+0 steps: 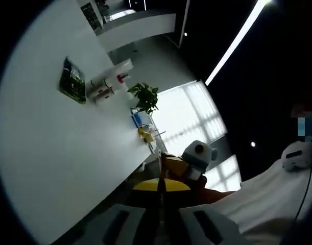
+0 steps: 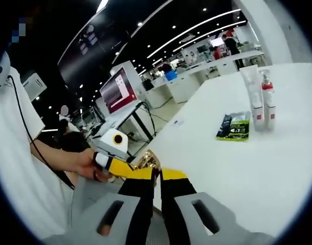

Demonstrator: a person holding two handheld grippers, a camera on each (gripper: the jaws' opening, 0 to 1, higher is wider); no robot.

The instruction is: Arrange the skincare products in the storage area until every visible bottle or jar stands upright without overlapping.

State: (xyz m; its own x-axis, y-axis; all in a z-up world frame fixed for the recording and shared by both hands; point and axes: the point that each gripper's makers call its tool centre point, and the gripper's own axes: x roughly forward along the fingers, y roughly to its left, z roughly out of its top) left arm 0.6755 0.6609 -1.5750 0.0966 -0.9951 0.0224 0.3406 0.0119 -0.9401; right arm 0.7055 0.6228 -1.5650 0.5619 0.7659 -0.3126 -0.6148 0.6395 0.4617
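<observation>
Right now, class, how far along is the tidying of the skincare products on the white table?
Done: the white tube and the red-capped pump bottle stand upright, side by side. In hand: nothing; the right gripper and left gripper show jaws together, off the table edge. Left: the green sachet lies flat beside the bottles, so the job looks barely begun.

Left gripper view: strongly rolled, looking from off table edge across white table, ceiling light strips at right; pouch, tubes, plant well away, small. Right gripper view: near level, from beyond table edge, facing along it toward office background; same items mid-distance. Shared: green sachet, white tubes, tabletop. Other gripper crossing each view, close.
</observation>
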